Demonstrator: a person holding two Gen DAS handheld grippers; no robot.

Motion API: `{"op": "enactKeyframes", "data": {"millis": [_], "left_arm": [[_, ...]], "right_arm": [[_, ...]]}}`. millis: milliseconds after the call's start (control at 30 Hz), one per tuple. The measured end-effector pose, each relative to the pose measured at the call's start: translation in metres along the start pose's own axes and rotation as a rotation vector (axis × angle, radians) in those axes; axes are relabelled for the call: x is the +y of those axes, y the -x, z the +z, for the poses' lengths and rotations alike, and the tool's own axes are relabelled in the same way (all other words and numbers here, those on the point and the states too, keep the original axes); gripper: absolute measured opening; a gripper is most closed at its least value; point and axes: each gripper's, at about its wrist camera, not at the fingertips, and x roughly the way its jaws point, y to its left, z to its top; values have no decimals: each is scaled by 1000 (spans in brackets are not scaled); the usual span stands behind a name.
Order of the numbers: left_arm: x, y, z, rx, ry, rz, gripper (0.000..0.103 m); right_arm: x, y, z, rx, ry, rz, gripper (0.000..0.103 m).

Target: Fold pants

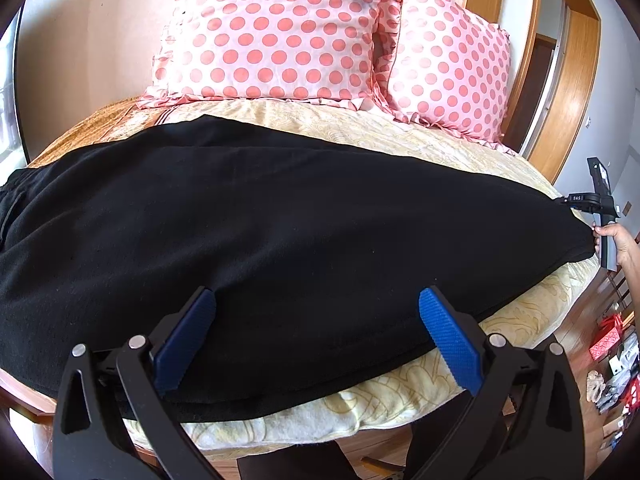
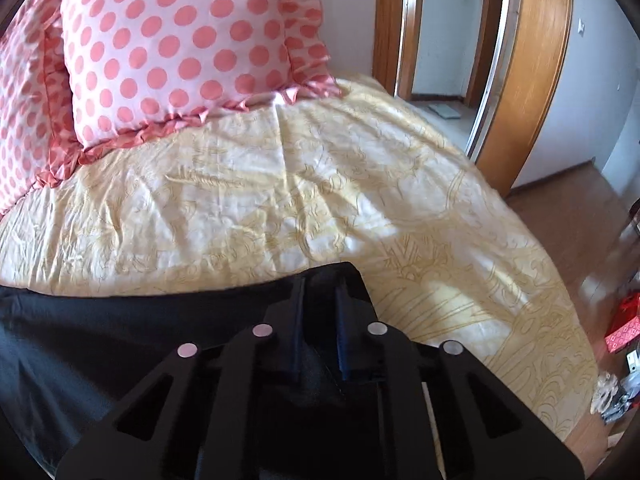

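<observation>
Black pants (image 1: 280,232) are lying flat across the bed (image 1: 420,136), soft and limp, best pinched at hems; left tool (image 1: 316,336) is hovering spread apart over the near edge, right tool (image 2: 320,320) is clamping the cuff end.

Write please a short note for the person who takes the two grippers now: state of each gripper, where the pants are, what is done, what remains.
Left gripper: open, blue pads over the near edge of the black fleece pants, holding nothing.
Right gripper: shut on the pants at their right end.
Pants: spread across the pale yellow patterned bedspread, in front of two pink polka-dot pillows. They appear already doubled, one leg over the other.
Left: probably grasp the near edge with the left gripper, then fold the pants across their length.
</observation>
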Motion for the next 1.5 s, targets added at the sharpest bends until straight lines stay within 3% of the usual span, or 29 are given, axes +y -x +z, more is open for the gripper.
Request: {"op": "enactKeyframes", "data": {"millis": [133,300,333,433,500,667,933,1067,1367,1500], "left_arm": [[0,-2,2,0,8,2,101],[-1,-2,2,-4,5,5,101],[-1,-1,2,-4,4,5,101],[0,-1,2,-7,3,1,101],[1,-1,2,-9,2,-3,101],[3,0,0,-22,5,-19,101],[-1,0,-2,-30,-29,-10,101],[2,1,-3,-27,-19,-25,101],[1,3,-4,-26,-21,-16,101],[0,3,-4,-25,-21,-15,101]], "right_arm": [[8,10,14,-75,26,-33,12],[20,-21,18,20,91,-94,13],[19,-23,17,19,88,-103,15],[9,-12,19,0,21,-111,34],[-4,8,17,-41,-35,-120,34],[-33,67,-15,-129,-223,-34,38],[-68,91,-99,-27,-541,131,38],[-72,78,-109,18,-611,162,38],[-77,71,-113,-12,-707,208,38],[-74,69,-118,-15,-751,299,39]]}}
